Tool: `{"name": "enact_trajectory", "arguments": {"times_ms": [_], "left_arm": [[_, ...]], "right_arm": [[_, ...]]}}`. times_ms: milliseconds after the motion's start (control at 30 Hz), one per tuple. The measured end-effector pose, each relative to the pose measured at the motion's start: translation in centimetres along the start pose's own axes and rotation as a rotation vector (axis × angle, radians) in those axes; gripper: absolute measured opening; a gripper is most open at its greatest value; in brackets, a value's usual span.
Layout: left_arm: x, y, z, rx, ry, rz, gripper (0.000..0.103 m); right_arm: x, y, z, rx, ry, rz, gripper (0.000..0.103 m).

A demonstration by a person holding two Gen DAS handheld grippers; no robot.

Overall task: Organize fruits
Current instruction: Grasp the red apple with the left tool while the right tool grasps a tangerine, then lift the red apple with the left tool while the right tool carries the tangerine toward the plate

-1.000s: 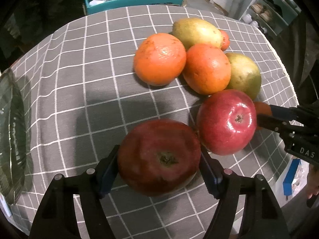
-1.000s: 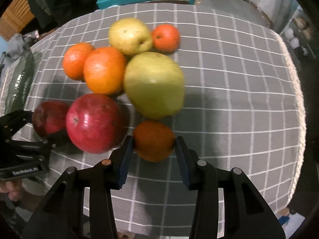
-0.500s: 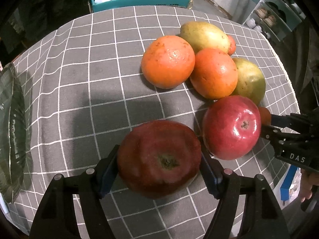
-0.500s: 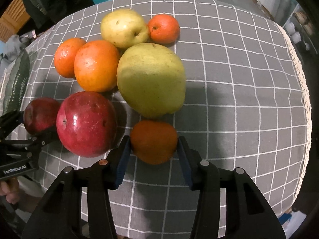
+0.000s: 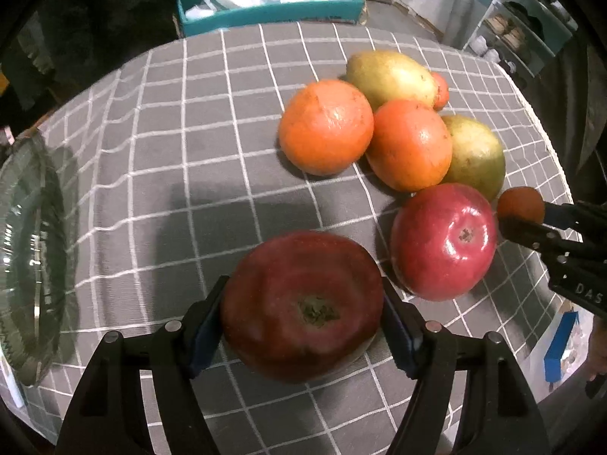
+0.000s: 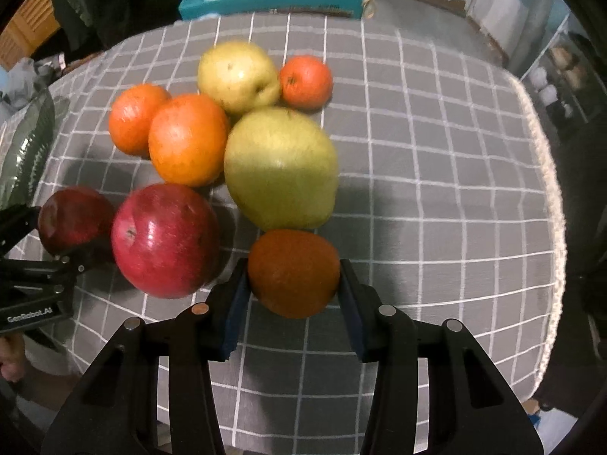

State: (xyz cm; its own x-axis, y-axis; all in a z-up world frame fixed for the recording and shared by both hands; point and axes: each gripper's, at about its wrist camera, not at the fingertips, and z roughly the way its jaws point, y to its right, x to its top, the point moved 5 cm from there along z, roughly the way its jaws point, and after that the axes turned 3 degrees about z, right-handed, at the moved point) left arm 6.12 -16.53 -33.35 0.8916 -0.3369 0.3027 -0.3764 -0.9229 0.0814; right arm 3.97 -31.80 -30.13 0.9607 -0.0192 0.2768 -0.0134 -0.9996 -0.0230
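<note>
My left gripper [image 5: 303, 283] is shut on a dark red apple [image 5: 301, 314], stem side up, just over the grey checked cloth. To its right lies a brighter red apple [image 5: 444, 240]. My right gripper [image 6: 293, 266] holds a small dull orange [image 6: 294, 273]; its jaws are closing and both pads press on the fruit. In the left wrist view that gripper [image 5: 531, 220] shows at the right edge with the small orange [image 5: 520, 204]. Behind lie two oranges [image 6: 186, 138], a big green pear [image 6: 280, 168], a yellow pear [image 6: 237, 76] and a small tangerine [image 6: 305, 81].
A ribbed glass plate [image 5: 30, 235] lies at the table's left edge. Beyond the far edge stands a teal tray [image 5: 265, 11] full of plastic bags. The cloth's lace hem [image 6: 546, 174] marks the right edge. Bare cloth stretches right of the fruit pile.
The right gripper has shifted a little with the small orange, which now shows more fully past the bright red apple. The left gripper keeps the dark apple and has hardly moved.
</note>
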Motion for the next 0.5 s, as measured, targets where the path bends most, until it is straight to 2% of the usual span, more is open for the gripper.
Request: {"name": "enact_trajectory", "arguments": {"times_ms": [200,500], "left_arm": [[0.7,-0.5,-2.9,0.026,0.076,-0.009,0.075],[1.9,-1.4,-7.6,0.052,0.183,-0.025,0.075]], "right_arm": [[0.7,0.5,-3.4,-0.045,0.104,0.008,0.044],[1.5,0.9,-7.8,-0.061,0.224,0.012,0.044]]}}
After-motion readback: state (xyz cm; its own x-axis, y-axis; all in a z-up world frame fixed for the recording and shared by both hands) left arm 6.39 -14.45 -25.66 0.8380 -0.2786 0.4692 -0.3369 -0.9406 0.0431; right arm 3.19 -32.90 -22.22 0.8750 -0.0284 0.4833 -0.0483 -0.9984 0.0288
